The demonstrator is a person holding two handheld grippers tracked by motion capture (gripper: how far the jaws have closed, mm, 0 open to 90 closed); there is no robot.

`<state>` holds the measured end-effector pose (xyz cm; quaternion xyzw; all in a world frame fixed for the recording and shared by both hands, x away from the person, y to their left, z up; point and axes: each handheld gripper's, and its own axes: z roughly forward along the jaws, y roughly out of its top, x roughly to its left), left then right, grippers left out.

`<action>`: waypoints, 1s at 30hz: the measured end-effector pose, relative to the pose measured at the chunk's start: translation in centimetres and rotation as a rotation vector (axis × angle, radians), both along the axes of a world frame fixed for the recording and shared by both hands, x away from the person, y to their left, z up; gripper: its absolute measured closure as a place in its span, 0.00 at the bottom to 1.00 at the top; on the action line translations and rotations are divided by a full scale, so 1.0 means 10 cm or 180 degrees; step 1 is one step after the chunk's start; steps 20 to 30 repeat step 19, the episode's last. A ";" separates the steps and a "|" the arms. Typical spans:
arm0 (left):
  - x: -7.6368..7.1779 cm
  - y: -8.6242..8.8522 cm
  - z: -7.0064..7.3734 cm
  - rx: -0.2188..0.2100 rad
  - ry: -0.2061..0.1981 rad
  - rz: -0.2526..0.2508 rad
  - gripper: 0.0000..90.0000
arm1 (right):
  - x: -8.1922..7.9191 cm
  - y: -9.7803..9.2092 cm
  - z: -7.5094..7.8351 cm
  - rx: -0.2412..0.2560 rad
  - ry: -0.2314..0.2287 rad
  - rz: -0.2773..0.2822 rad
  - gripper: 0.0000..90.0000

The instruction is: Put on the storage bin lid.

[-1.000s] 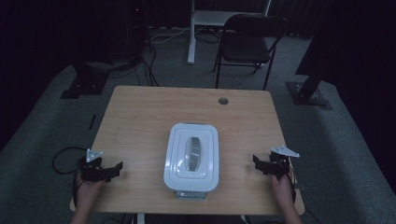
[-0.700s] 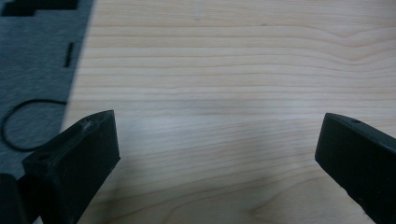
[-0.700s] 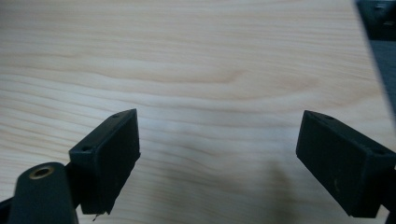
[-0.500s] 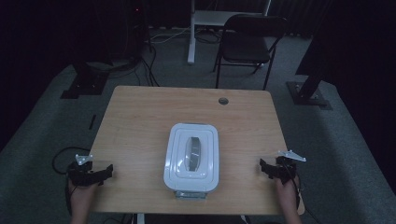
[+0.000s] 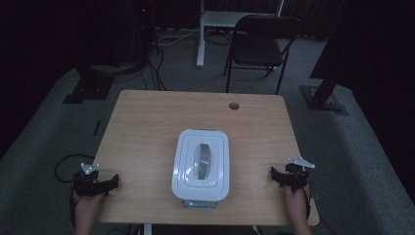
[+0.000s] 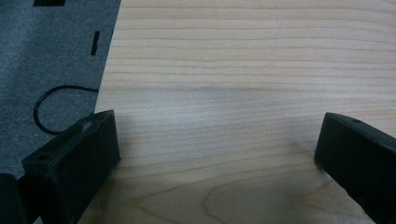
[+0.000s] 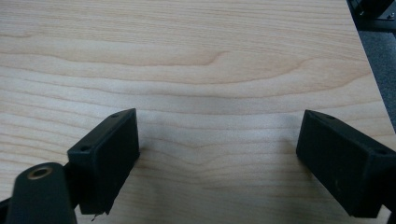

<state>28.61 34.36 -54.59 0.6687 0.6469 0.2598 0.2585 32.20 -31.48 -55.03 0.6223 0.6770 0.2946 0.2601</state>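
Wood-grain table [image 5: 147, 127] takes up the middle of the high view, standing on grey carpet [image 5: 44, 132], with a dark folding chair [image 5: 259, 44] well behind its far edge and a small round cable hole [image 5: 234, 105] near that edge. White lidded container [image 5: 200, 165] sits on the table's near half, roughly centred between the two hands, long side running away from the person; its lid has a clear or greyish curved strip down the middle, perhaps a handle, though the dim picture does not settle that. A small grey latch or tab shows at its near end. The left gripper [image 5: 113, 182] rests at the table's near left corner, held by a hand [image 5: 85, 208], well apart from the container; in the left gripper view its jaws stand wide, with bare wood between them and the left jaw over the table's edge, carpet and a loop of black cable [image 6: 51, 109] beyond it. The right gripper [image 5: 274, 175] sits near the table's near right edge, also well apart from the container; in the right gripper view its jaws are spread wide over bare wood, gripping nothing.
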 end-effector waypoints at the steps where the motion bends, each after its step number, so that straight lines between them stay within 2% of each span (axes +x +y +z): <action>1: 0.00 -0.01 0.00 -0.0002 -0.0003 0.0002 0.00 | 0.00 0.00 0.00 -0.0002 0.0002 0.0000 0.14; 16: 0.03 -0.02 0.00 -0.0016 -0.0018 0.0078 0.00 | 0.00 0.00 0.00 0.0003 0.0002 0.0000 0.14; 30: 0.03 -0.02 -0.01 -0.0018 -0.0020 0.0083 0.01 | 0.00 0.00 0.00 0.0003 0.0003 0.0000 0.14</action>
